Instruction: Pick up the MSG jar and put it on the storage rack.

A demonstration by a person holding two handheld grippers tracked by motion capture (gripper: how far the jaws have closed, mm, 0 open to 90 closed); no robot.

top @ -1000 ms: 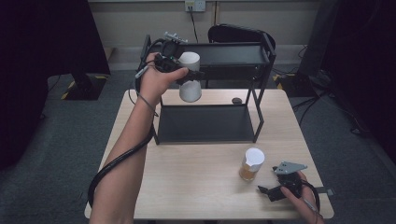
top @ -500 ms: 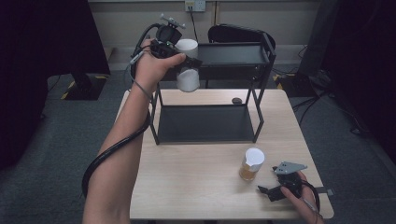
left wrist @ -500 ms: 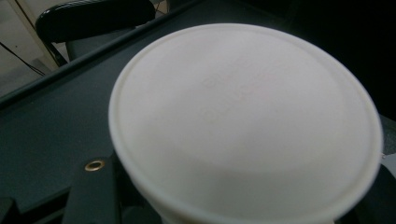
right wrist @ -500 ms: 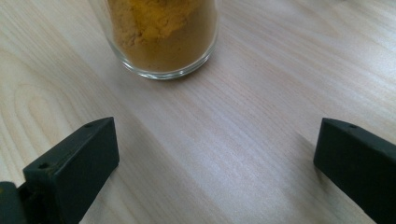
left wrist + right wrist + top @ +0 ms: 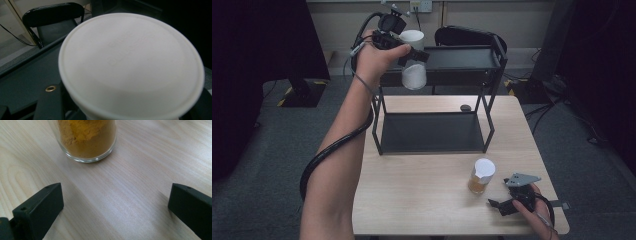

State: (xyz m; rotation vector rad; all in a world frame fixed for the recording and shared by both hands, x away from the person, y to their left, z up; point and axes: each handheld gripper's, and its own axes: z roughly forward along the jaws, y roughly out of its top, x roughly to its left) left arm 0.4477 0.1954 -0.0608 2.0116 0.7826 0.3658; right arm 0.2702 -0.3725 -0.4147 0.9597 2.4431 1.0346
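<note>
Gripping white-lidded jar [image 5: 414, 75], held tilted

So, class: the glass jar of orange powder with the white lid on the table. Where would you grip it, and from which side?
Grip the jar around its straight glass wall below the white lid, coming in level from the right gripper's side. It stands upright with bare table around it, and the open jaws already face it.
</note>
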